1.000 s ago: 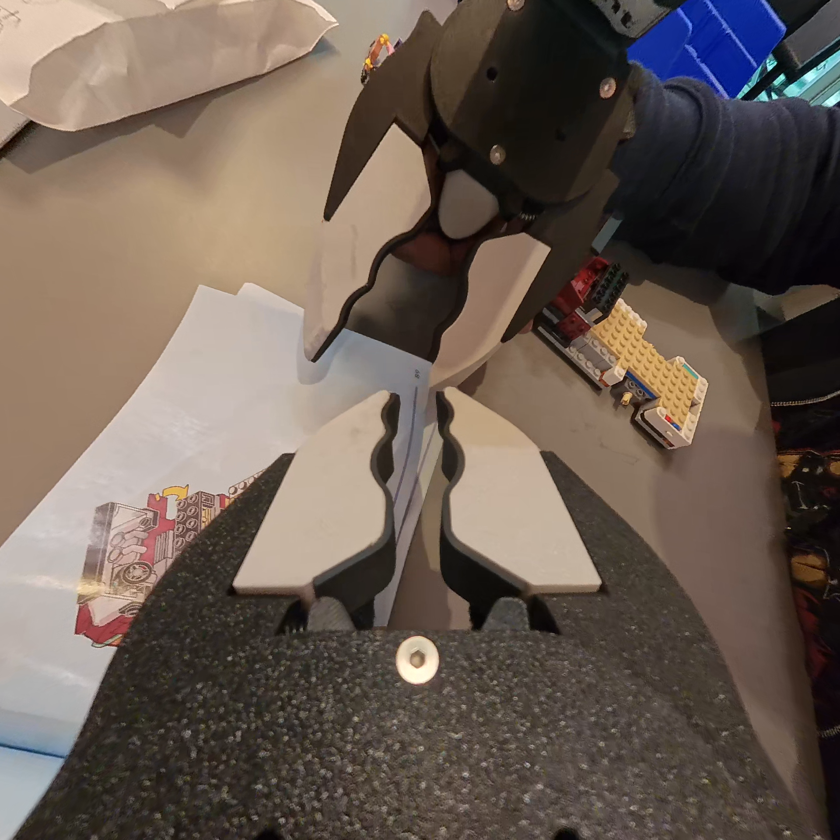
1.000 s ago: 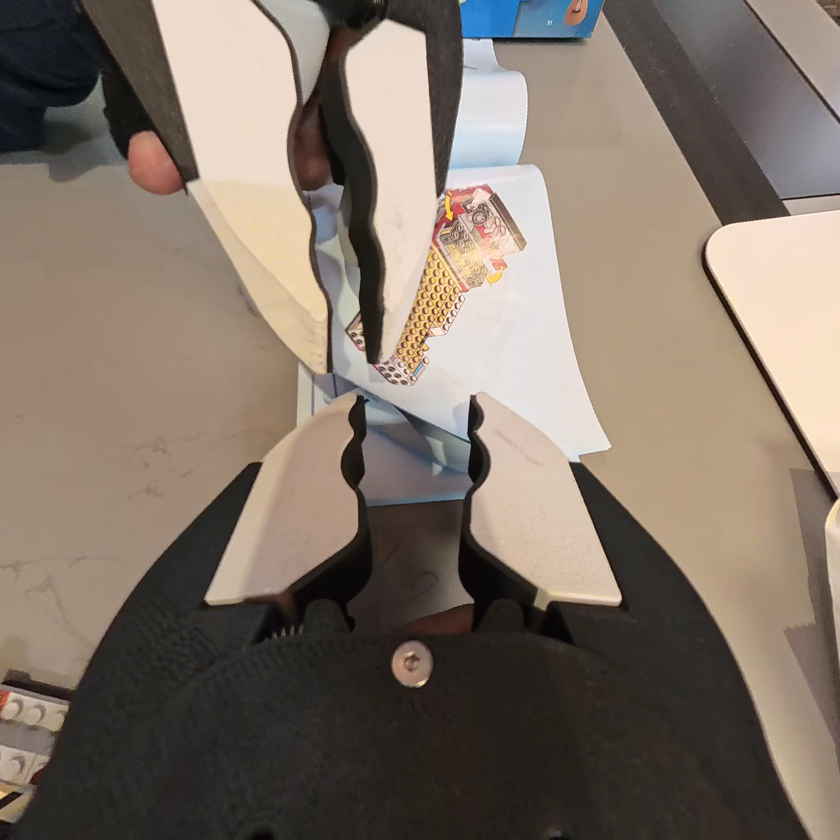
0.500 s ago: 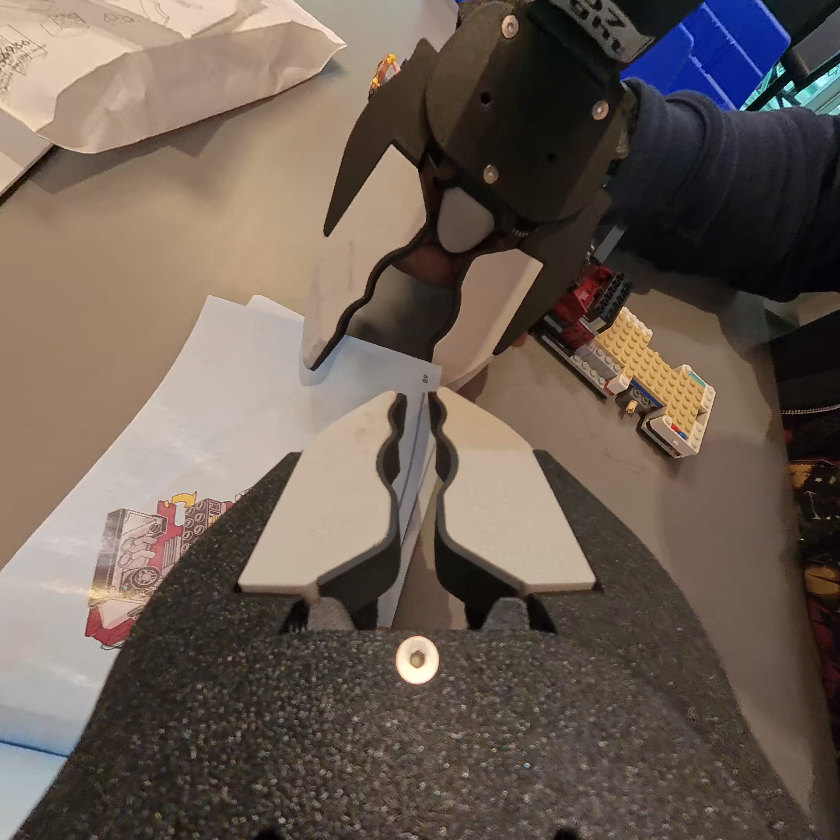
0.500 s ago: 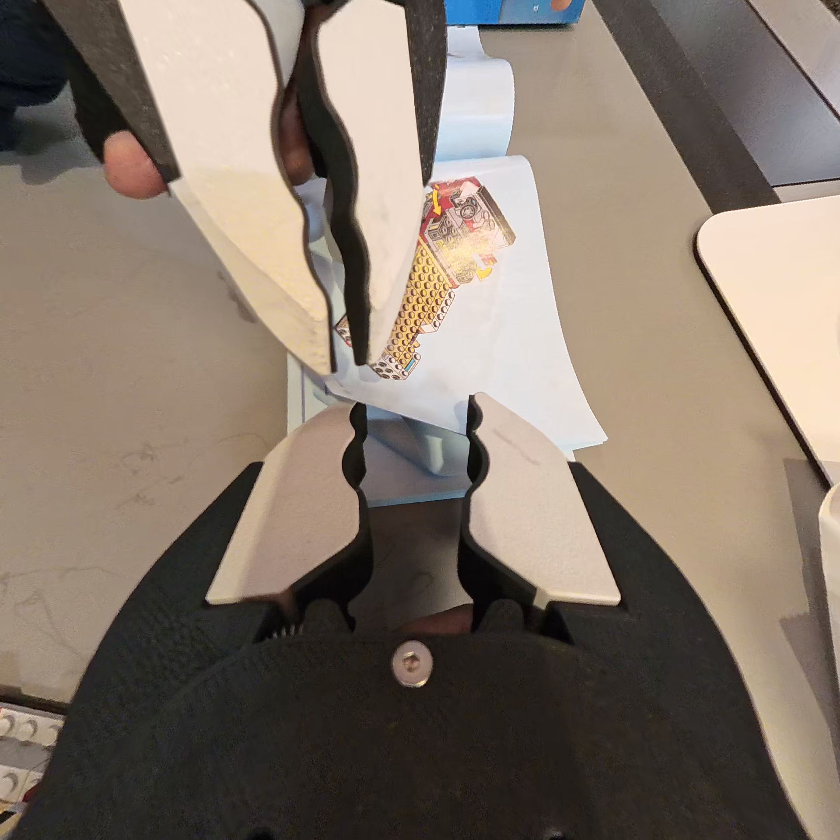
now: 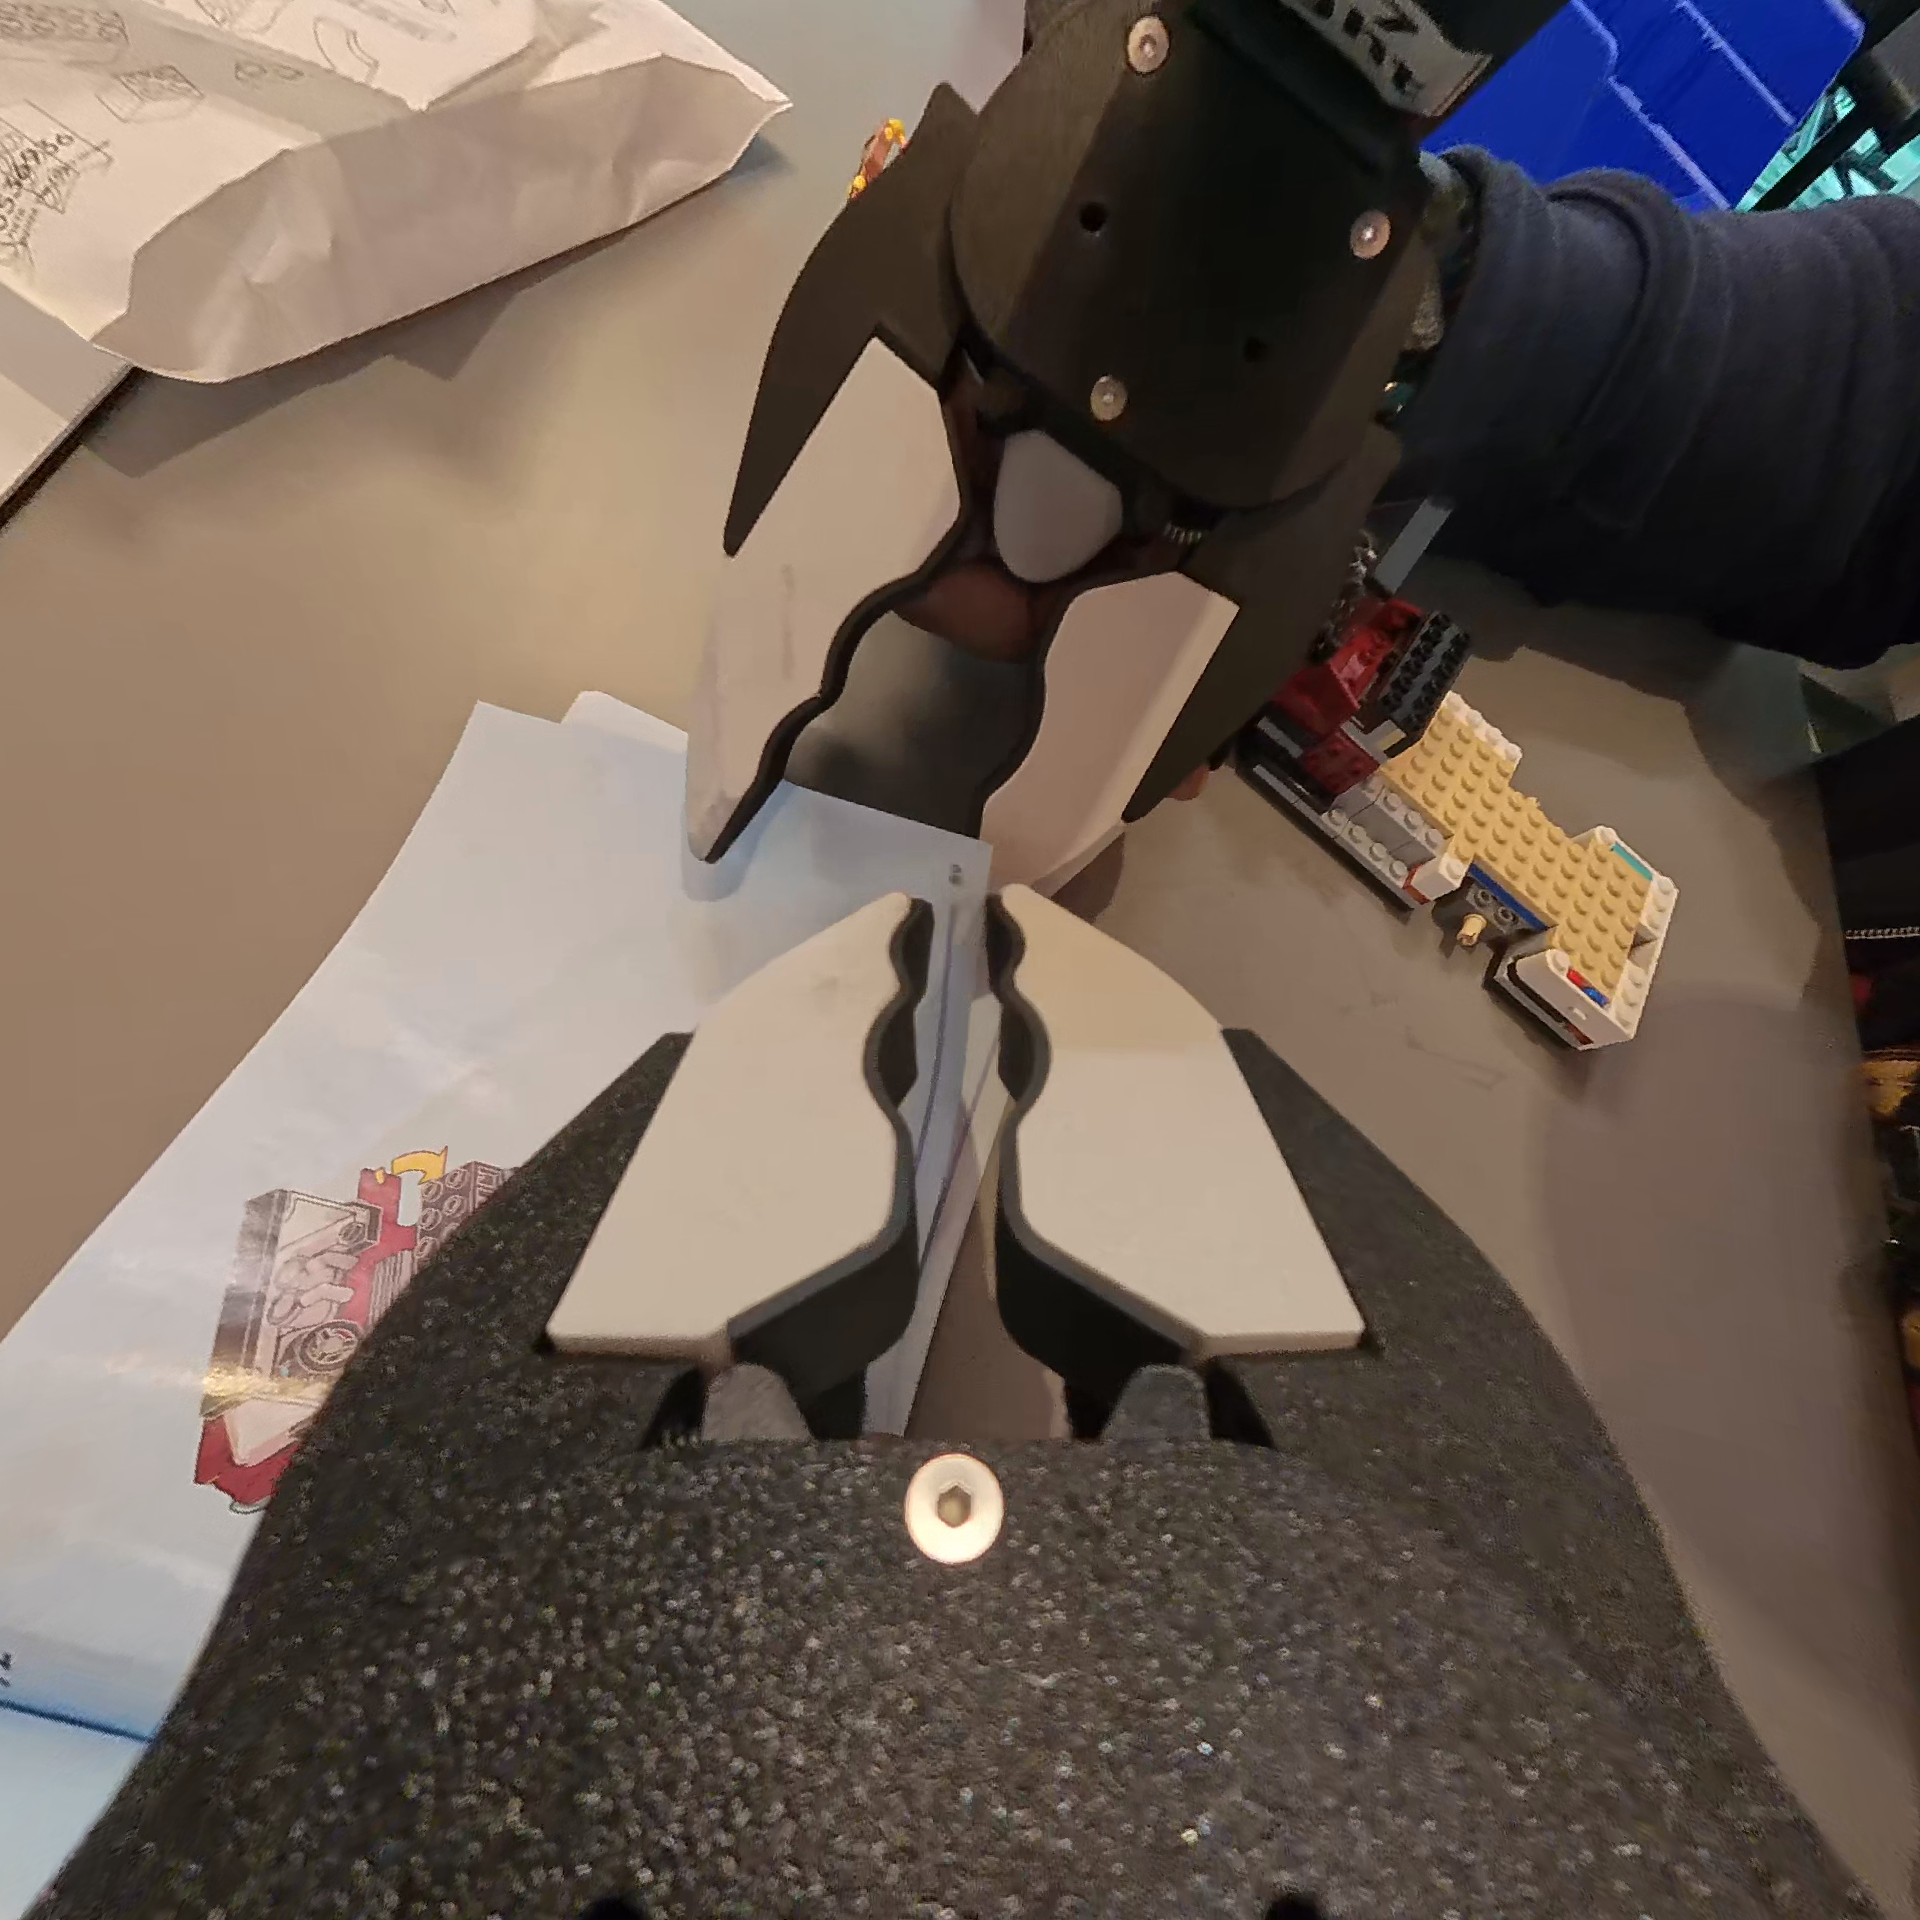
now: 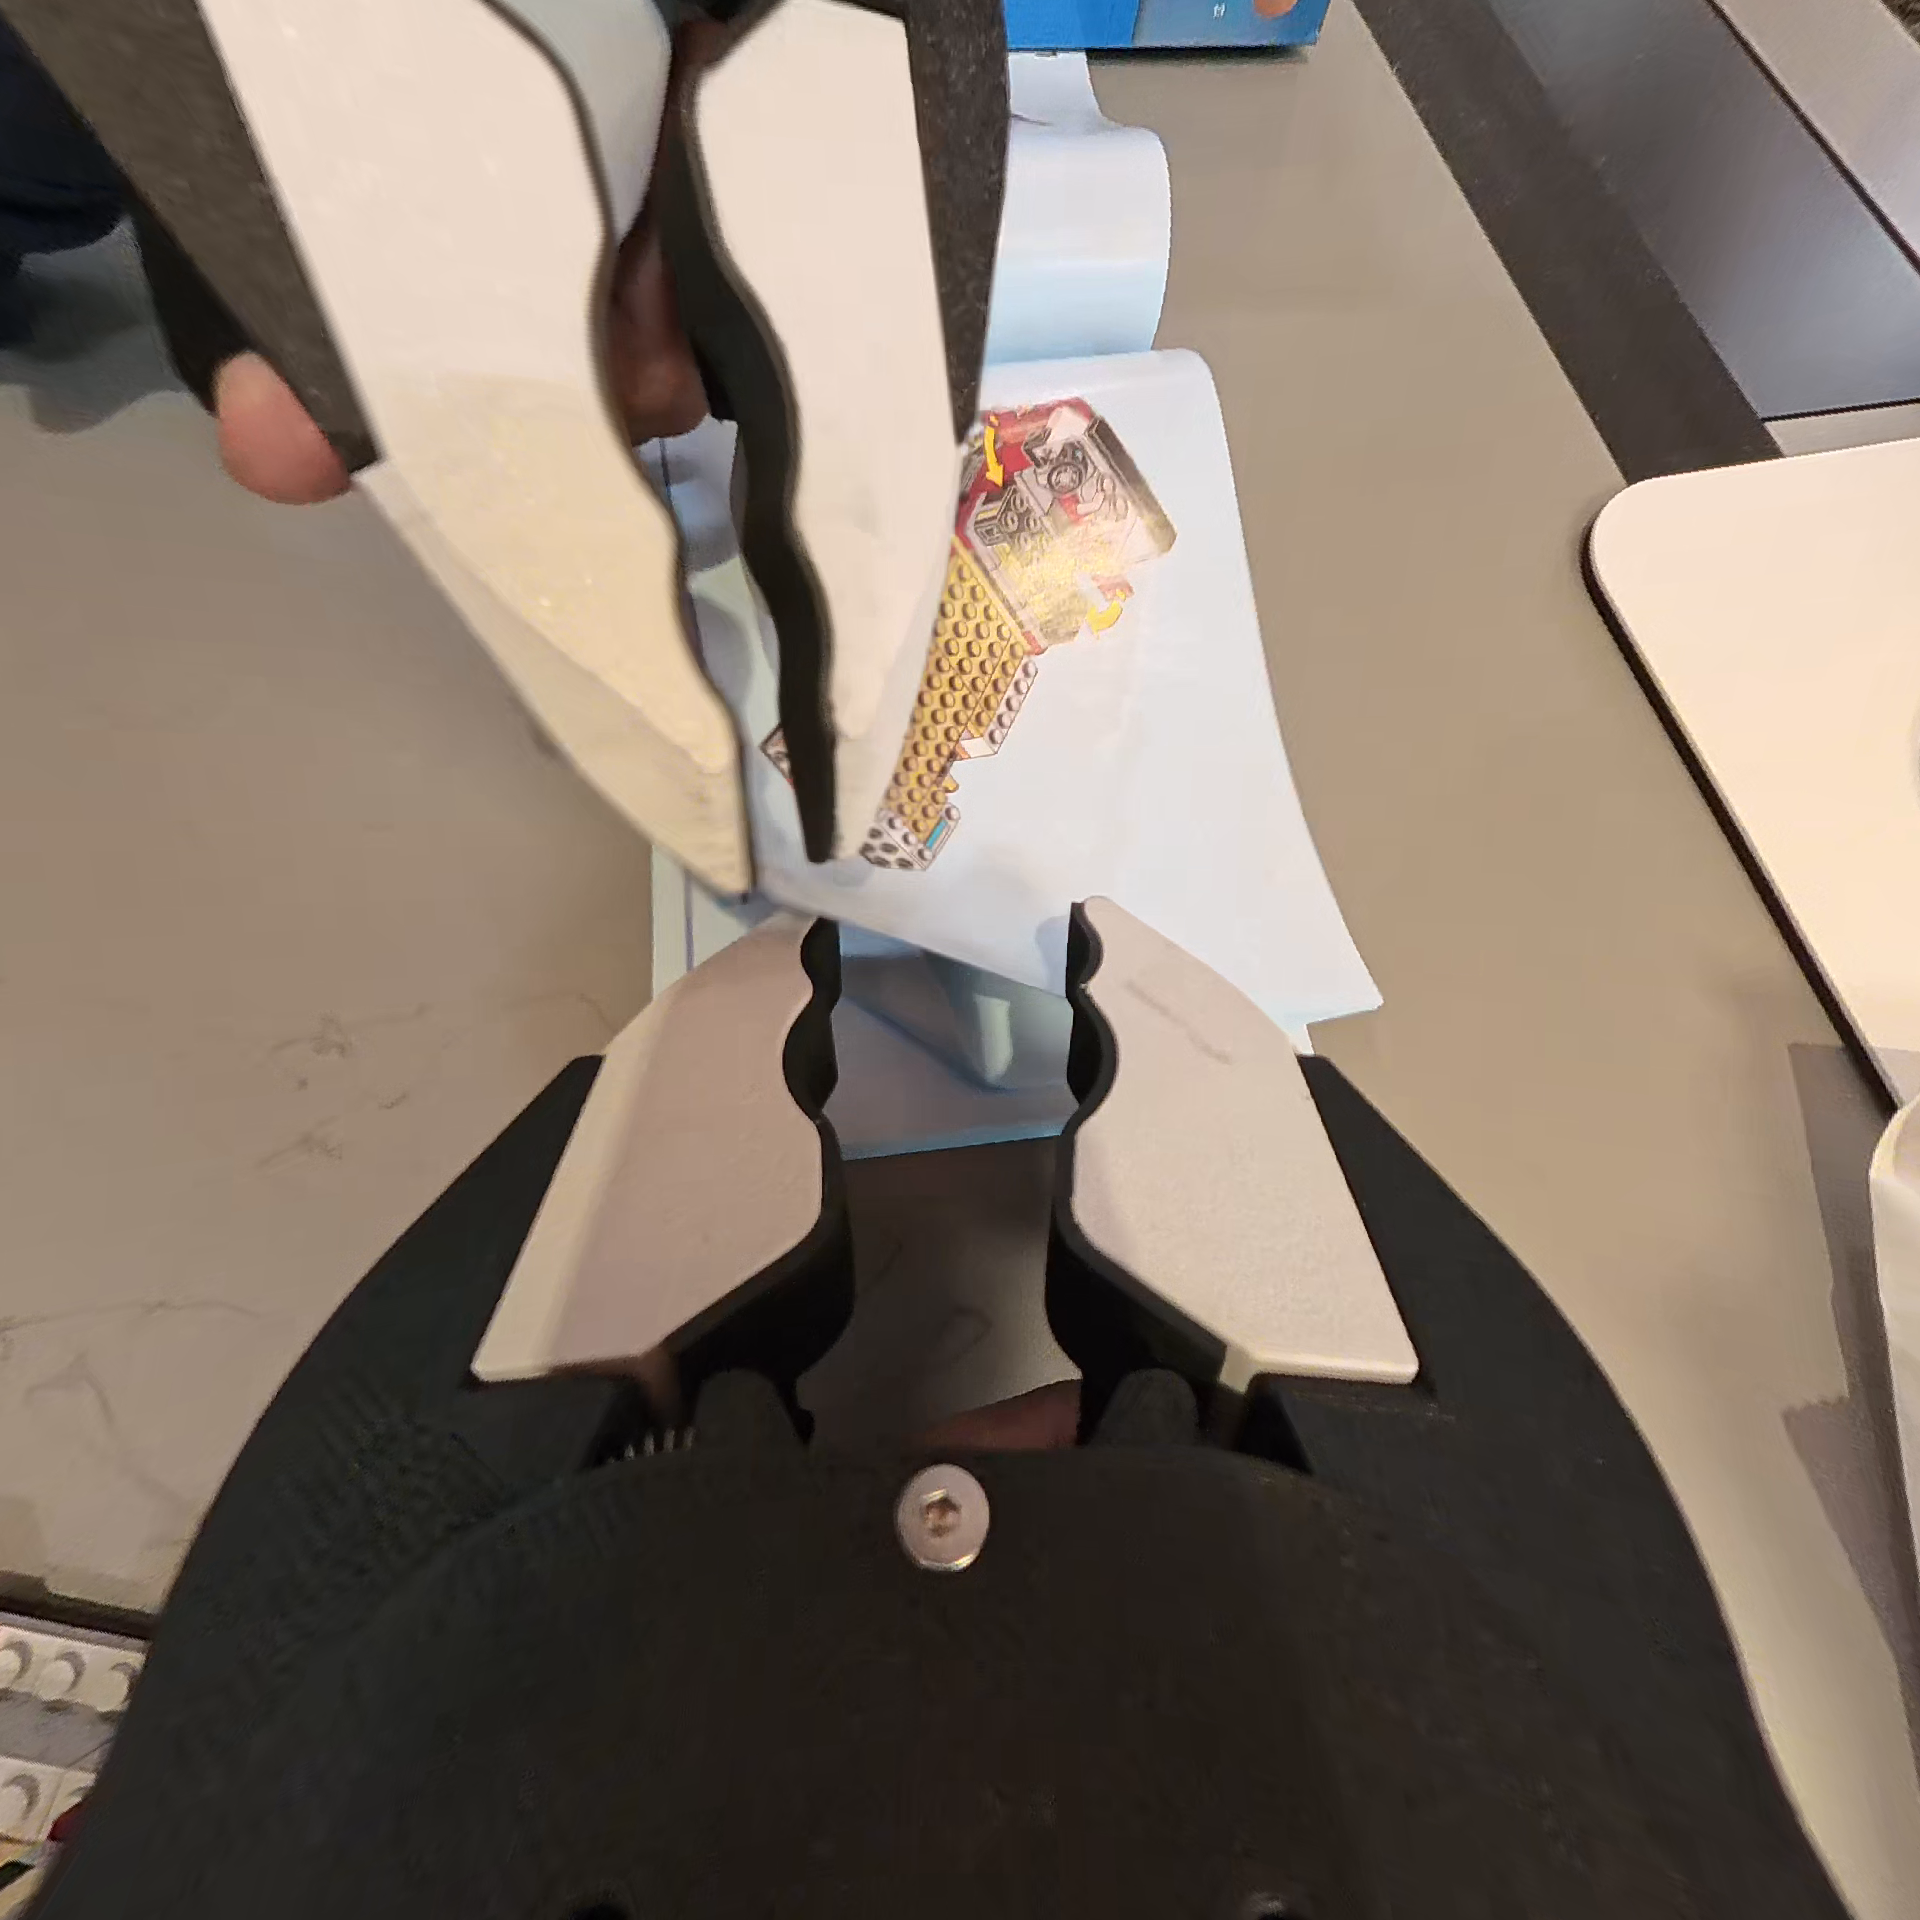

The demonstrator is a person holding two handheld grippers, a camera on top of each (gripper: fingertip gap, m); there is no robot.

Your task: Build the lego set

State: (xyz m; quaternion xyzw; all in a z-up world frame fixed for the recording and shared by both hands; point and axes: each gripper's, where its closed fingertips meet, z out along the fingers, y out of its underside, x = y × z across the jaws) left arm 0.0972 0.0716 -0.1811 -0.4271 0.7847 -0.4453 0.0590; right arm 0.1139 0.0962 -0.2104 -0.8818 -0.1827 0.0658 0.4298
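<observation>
Booklet page (image 5: pixel 582 997) corner between the narrowed left gripper (image 5: pixel 956 914) fingers (tips downward), right gripper (image 6: pixel 945 925) wide, bare.

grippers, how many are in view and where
2. The left gripper is narrowed around the lifted corner of the instruction booklet page; the right gripper is open just beyond that corner, facing it.

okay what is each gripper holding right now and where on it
Left gripper: its narrowed jaws straddle the booklet page near its corner; whether they pinch it is unclear. Right gripper: open, holds nothing.
</observation>
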